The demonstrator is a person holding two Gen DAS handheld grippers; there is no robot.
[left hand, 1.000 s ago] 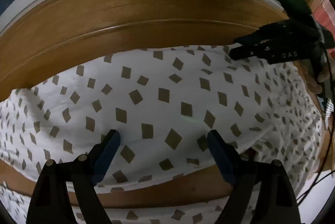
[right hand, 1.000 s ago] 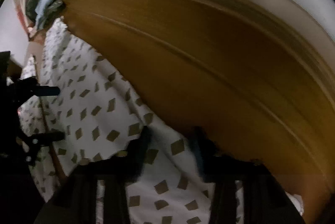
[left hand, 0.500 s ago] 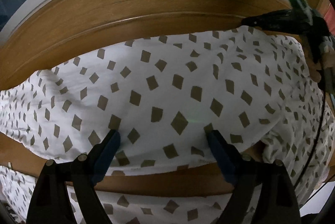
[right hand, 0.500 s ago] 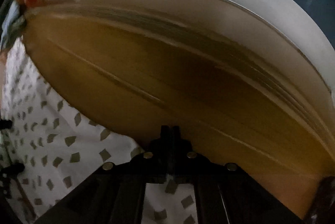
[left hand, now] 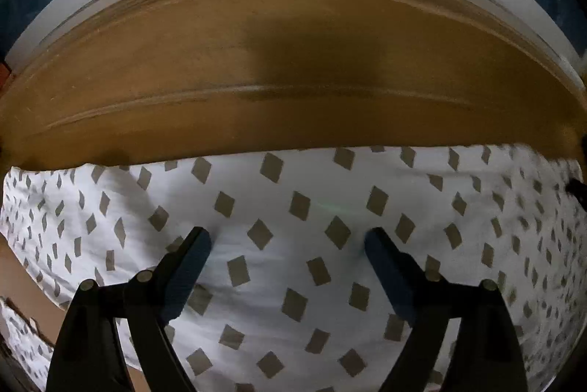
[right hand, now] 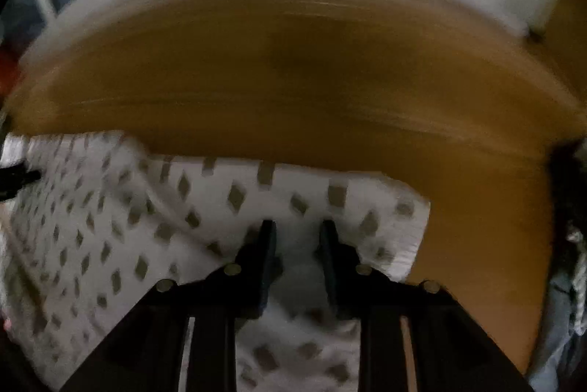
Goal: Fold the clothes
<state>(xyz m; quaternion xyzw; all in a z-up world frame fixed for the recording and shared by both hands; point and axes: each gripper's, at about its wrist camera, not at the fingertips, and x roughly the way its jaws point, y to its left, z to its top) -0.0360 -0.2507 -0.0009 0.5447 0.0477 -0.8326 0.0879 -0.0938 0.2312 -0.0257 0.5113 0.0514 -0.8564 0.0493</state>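
**Soft patterned cloth lying under two parted claws**

The white garment (left hand: 293, 219) with small grey-brown diamonds is lying flat on the wooden desk (left hand: 293, 73), filling the lower half of both wrist views. The left claw (left hand: 288, 245) is hovering over its middle, jaws spread wide and gripping nothing. The right claw (right hand: 297, 234) is sitting near the cloth's end, a corner showing at about 3 o'clock; its jaws are parted by a narrow gap, and although the view is blurred, no fabric seems pinched.

The cloth is looking thin, light and limp, so it is likely sagging and creasing wherever unsupported. Taking hold at a hem or corner, one claw on each, seems the safest way of keeping the fold even.
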